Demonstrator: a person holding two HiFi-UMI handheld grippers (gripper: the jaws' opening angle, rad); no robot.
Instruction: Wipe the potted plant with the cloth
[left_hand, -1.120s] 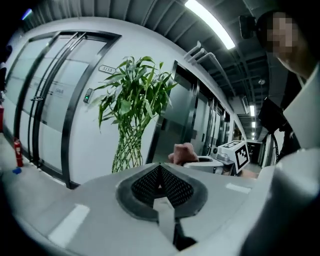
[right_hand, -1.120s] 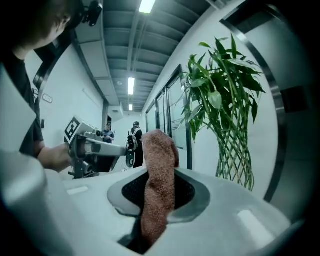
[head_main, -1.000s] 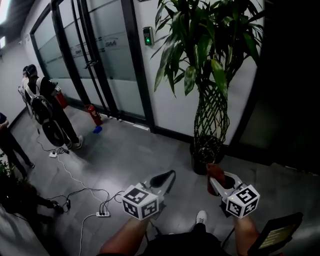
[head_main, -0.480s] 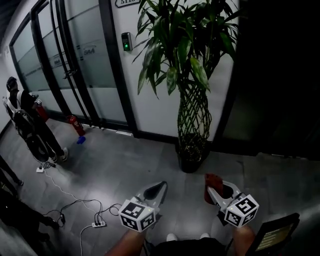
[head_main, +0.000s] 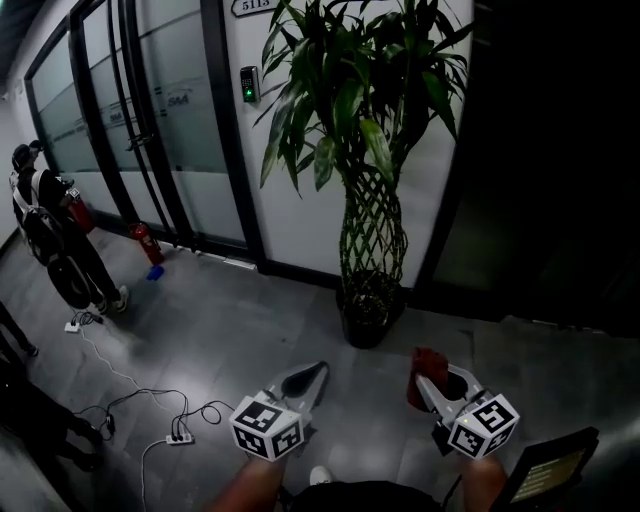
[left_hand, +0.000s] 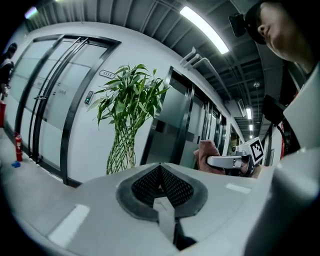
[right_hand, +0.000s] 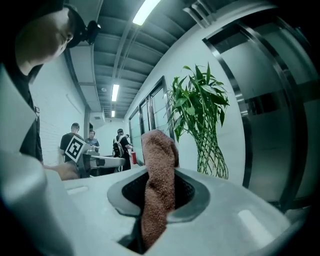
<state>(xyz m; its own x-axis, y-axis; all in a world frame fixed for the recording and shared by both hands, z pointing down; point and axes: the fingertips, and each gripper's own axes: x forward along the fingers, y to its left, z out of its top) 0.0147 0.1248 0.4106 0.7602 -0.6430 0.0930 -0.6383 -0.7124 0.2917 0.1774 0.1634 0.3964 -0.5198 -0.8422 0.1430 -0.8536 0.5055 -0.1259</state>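
Observation:
A tall potted plant with a braided stem and long green leaves stands in a dark pot against the white wall; it also shows in the left gripper view and the right gripper view. My right gripper is shut on a reddish-brown cloth, low and a little right of the pot. The cloth sticks out past the jaws. My left gripper is shut with nothing in it, low and left of the pot.
Glass doors with black frames run along the left. A person with a backpack stands by a red fire extinguisher. A power strip and cables lie on the grey floor. A dark panel is to the right.
The view has swung left and come closer to the plant, which now sits nearer the middle. Both grippers hold about the same place low in the frame.

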